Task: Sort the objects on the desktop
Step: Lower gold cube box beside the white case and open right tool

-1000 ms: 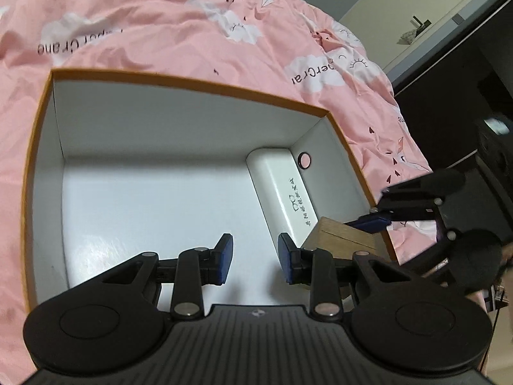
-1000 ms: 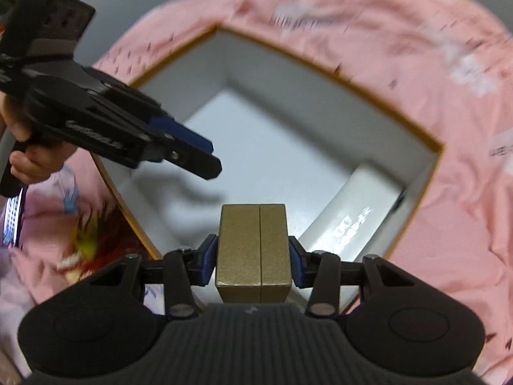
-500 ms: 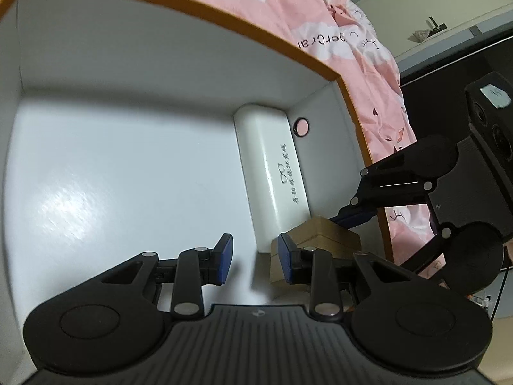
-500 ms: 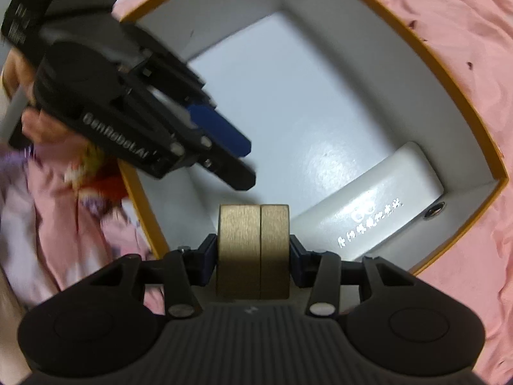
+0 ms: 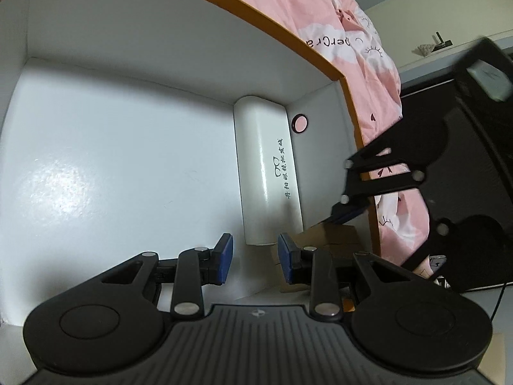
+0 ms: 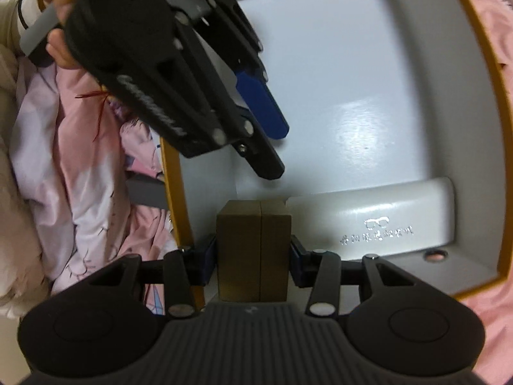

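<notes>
My right gripper (image 6: 253, 264) fingers clamped on gold box (image 6: 253, 250), low inside white box (image 5: 354, 122), near corner. White glasses case (image 6: 381, 218) just beside at 3 o'clock, along wall. Left gripper (image 5: 255, 258) fingers apart, empty, crowding in at 11 o'clock. Pink bedding (image 5: 349, 22) around.

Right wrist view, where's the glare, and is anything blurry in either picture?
Right wrist view: a bright glare patch on the white box floor; the left hand-held gripper looms close and slightly soft. Left wrist view: softer sheen on the floor at left; the right hand-held gripper shows motion blur.
</notes>
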